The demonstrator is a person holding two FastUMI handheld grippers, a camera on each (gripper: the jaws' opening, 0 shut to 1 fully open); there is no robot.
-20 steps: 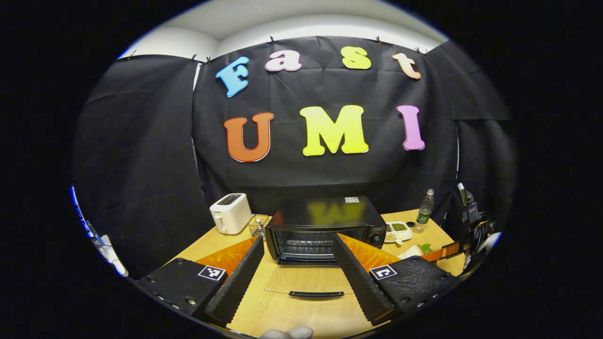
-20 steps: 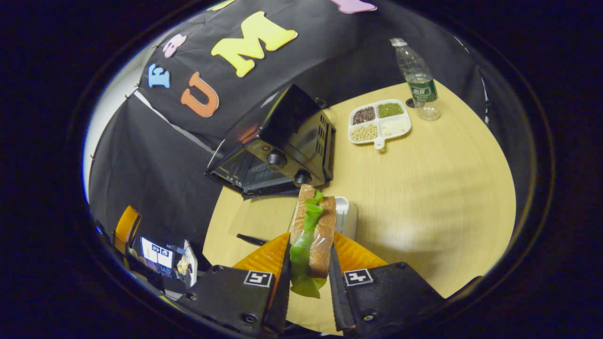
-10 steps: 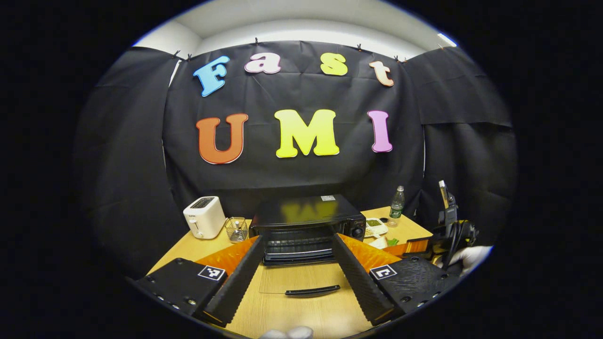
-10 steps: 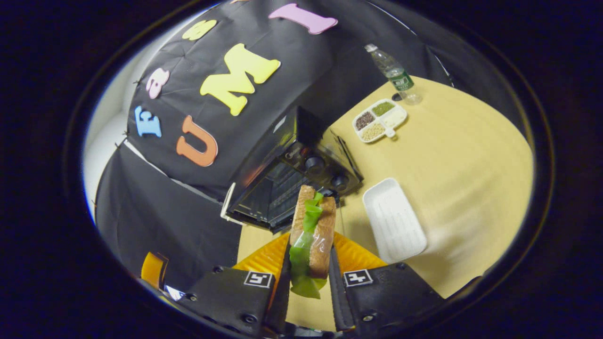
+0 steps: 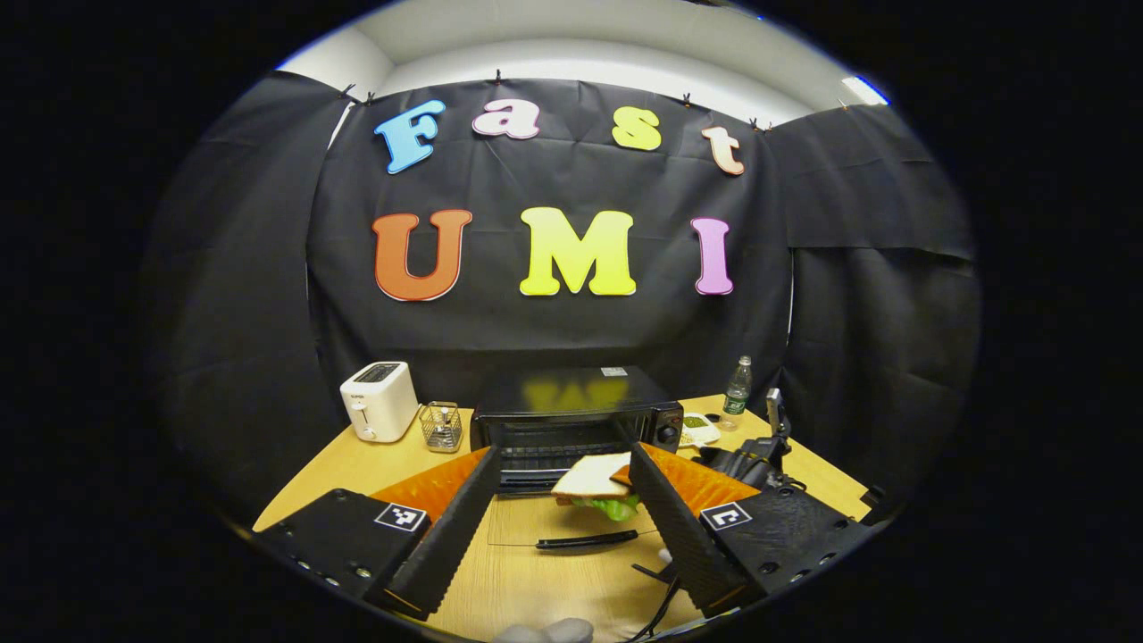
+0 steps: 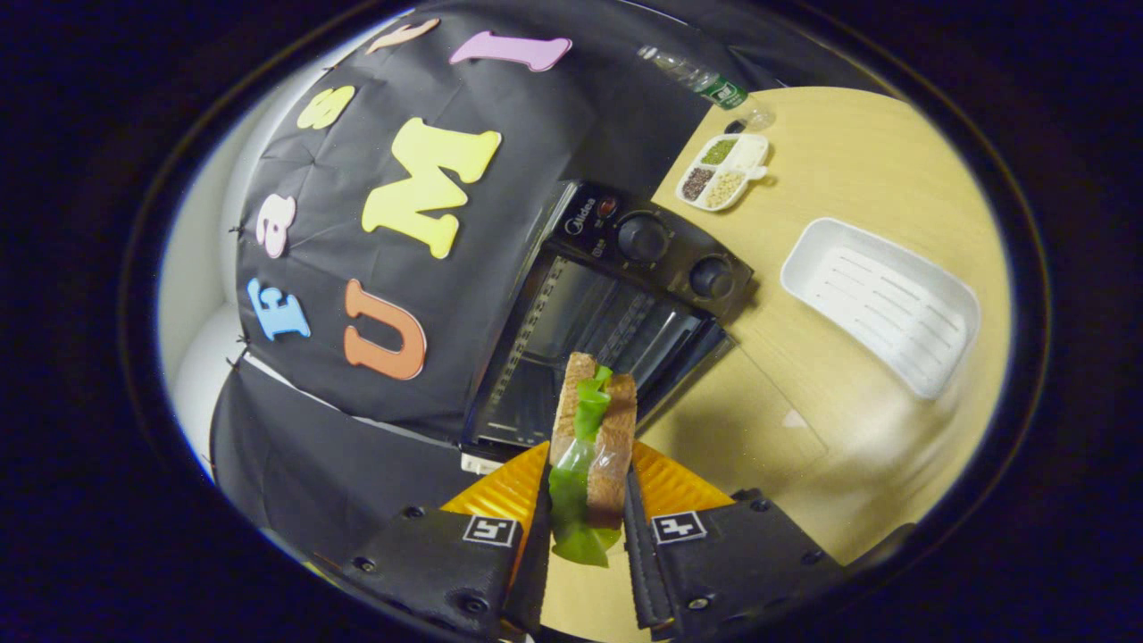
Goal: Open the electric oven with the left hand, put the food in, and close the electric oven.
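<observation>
Now, by label:
Right claw (image 6: 585, 527): closed on the sandwich (image 6: 591, 438), one finger pressing on each bread face; it sits at the bottom centre of the right gripper view.
Sandwich: two slices of brown bread with green lettuce between them, standing on edge in the right gripper view, its top end in front of the open oven mouth. In the left gripper view it is at lower centre (image 5: 596, 482), above the lowered door.
Electric oven (image 5: 571, 420): black, in the middle of the left gripper view, on the counter (image 5: 527, 580). Its glass door (image 5: 571, 527) is folded down flat toward the camera, with the dark handle along the near edge. In the right gripper view the two knobs (image 6: 645, 237) are at centre right.
Left claw (image 5: 563, 527): open, with nothing between the fingers; it is at the bottom of the left gripper view, apart from the door.
White tray (image 6: 880, 304): at right of the right gripper view, beside the oven.
Divided dish (image 6: 723, 171): upper right of the right gripper view, with beans in its sections.
Bottle (image 5: 736, 391): right of the oven, near the wall.
Toaster (image 5: 379, 400): white, at left of the left gripper view, with a small wire basket (image 5: 440, 427) just beside it.
</observation>
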